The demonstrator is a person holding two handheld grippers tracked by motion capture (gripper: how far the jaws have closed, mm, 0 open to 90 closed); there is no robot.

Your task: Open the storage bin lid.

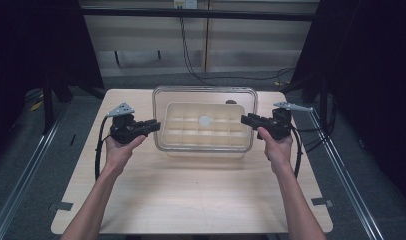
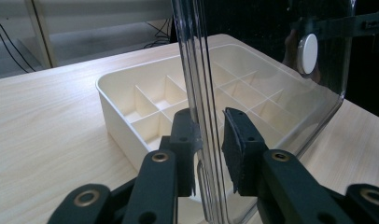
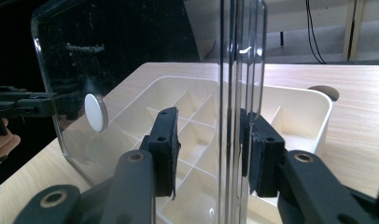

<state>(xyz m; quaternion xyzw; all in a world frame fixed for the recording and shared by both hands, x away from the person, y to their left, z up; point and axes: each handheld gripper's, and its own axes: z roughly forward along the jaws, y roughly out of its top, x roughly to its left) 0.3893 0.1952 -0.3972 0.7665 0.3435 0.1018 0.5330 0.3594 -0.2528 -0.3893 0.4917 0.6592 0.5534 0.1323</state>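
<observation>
You have the clear lid [image 1: 204,95] held level over the tray [image 1: 203,131], one hand-held gripper at each short end, so it hangs flat above the tray's grid of compartments. Gripping both ends looks like the sensible choice: the lid is wide and thin, and a single pinch at one edge would likely let it tip. Both sit in the upper middle of the high view, at the far half of the bench [image 1: 191,200].

Your left hand-held gripper [image 1: 152,125] comes in from the left of the frame. In the left gripper view its jaws stand narrow around the lid's rim [image 2: 204,130], one pad [image 2: 232,149] on each side, close against the plastic. It reads as closed on the lid.

Your right hand-held gripper [image 1: 244,119] mirrors it from the right. In the right gripper view the rim [image 3: 232,121] runs between the pads [image 3: 171,154]; the far pad is against the edge, the near one shows a slim gap through the clear plastic, so the grip there is harder to confirm, though the jaws are drawn in narrow.

Both forearms reach up from the bottom of the frame, wrists turned inward so the jaws point at each other across the tray. The white knob [image 1: 205,120] at the lid's centre sits over the middle of the tray, which suggests the lid is lined up well.
</observation>
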